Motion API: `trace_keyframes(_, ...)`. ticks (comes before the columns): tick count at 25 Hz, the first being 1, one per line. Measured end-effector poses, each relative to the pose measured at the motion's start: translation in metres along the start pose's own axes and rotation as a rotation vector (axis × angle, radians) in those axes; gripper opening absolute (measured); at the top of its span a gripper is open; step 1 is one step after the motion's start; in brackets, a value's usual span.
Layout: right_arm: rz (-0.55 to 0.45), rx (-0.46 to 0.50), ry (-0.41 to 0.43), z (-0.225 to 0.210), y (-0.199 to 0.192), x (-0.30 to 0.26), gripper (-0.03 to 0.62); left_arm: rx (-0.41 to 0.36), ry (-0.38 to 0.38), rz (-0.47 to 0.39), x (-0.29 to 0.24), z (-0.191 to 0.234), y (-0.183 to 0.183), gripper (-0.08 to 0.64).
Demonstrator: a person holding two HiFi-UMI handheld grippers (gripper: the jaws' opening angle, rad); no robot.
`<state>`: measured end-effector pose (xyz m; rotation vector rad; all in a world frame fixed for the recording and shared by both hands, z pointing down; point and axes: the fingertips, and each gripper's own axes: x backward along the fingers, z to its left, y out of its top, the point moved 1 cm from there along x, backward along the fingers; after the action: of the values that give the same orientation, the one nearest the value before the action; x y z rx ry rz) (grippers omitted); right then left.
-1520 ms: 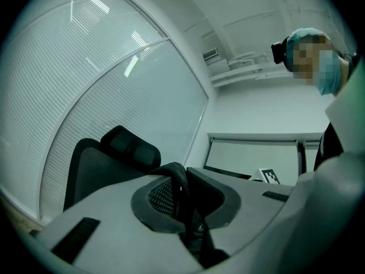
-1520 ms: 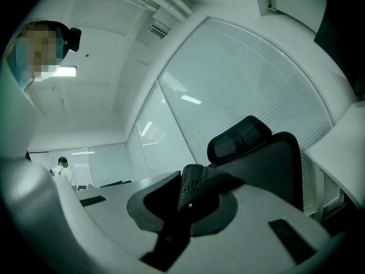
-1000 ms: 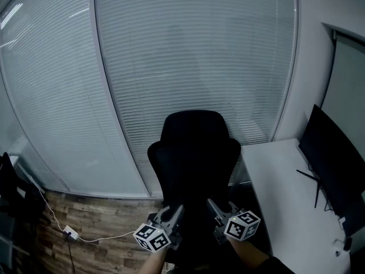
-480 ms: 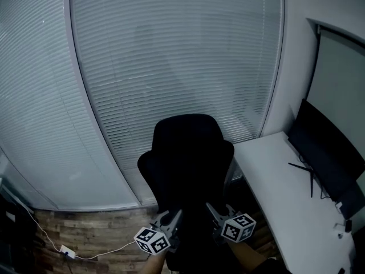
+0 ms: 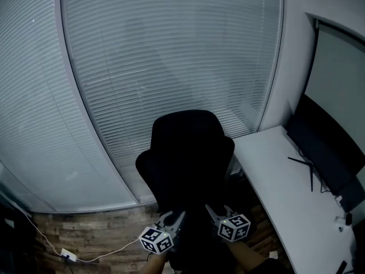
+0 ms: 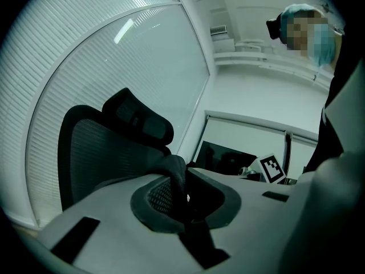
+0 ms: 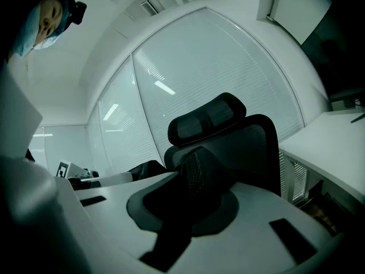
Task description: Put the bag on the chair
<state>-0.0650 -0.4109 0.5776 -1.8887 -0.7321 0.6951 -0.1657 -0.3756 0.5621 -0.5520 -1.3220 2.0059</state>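
While left gripper (image 5: 173, 220) and right gripper (image 5: 212, 213) each clamp the bag (image 6: 171, 178), it is not yet on the chair (image 5: 188, 153).

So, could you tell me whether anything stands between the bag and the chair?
Nothing visible does. The left gripper and right gripper hold the bag just before the chair; the desk stands off to the right. The seat is too dark to make out.

A tall glass wall (image 5: 171, 67) with closed horizontal blinds fills the back, with a plain white wall (image 5: 296, 50) to its right. Below lies a wood-plank floor (image 5: 91, 236) crossed by a white cable (image 5: 40, 233), and a white desk (image 5: 285, 198) at the right bears a dark monitor (image 5: 322, 153).
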Motion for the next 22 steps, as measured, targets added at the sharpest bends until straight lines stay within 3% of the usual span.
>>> trace_keyframes(12,0.097,0.053,-0.073,-0.029,-0.045,-0.012,0.061,-0.018,0.059,0.088,-0.009,0.015,-0.049,0.051)
trace_keyframes(22,0.180,0.052,-0.096,-0.046,-0.079,-0.020,0.061,0.024,0.136,0.165,-0.009,0.034,-0.087,0.081)
